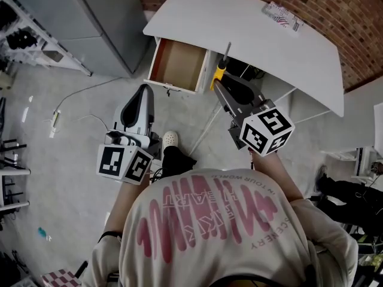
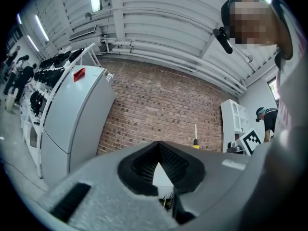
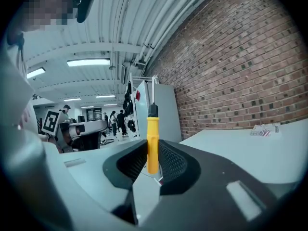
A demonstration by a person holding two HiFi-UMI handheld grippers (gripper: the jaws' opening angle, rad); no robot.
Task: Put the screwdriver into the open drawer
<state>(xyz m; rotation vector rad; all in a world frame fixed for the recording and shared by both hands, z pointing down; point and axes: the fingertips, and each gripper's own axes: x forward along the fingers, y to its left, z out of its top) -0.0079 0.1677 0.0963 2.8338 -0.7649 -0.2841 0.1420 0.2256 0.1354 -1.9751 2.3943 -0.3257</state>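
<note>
The open drawer (image 1: pixel 178 64) sticks out from under the white table (image 1: pixel 251 34), so its top is free to reach from the near side. The table edge hangs just right of it. A grey fridge (image 1: pixel 84 17) stands well apart, far left.

Screwdriver (image 3: pixel 152 143) between right gripper (image 3: pixel 153 170) jaws: smooth yellow plastic handle, metal shaft. Pads (image 3: pixel 174 163) are ribbed, matt black (rubbery look). Drawer (image 1: pixel 178 63) ahead looks brown wood inside.

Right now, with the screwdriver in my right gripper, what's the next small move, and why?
Probably shift the right gripper leftward until it is over the open drawer: its jaws grip the screwdriver, which sits just right of the drawer, not yet over it.
</note>
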